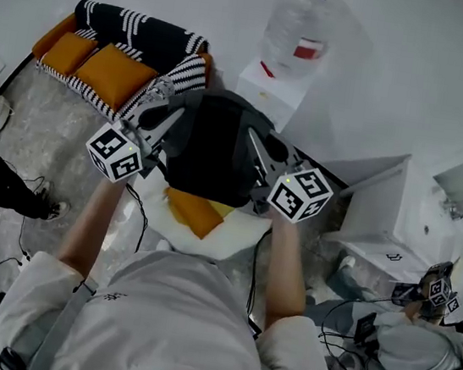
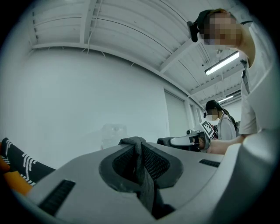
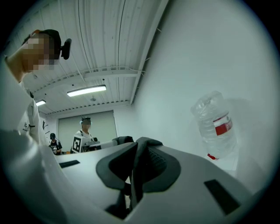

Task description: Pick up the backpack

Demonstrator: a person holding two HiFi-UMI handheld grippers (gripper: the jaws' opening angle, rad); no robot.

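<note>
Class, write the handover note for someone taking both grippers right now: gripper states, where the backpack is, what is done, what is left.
Left gripper: shut on a strap of the backpack.
Right gripper: shut on a second strap.
Backpack: black, hanging between the two grippers in front of the person, above an orange and white mat; a water bottle stands close behind.
Done: both straps gripped, and the backpack appears lifted.
Left: probably only to hold both grips firm and level, clear of the bottle.
</note>
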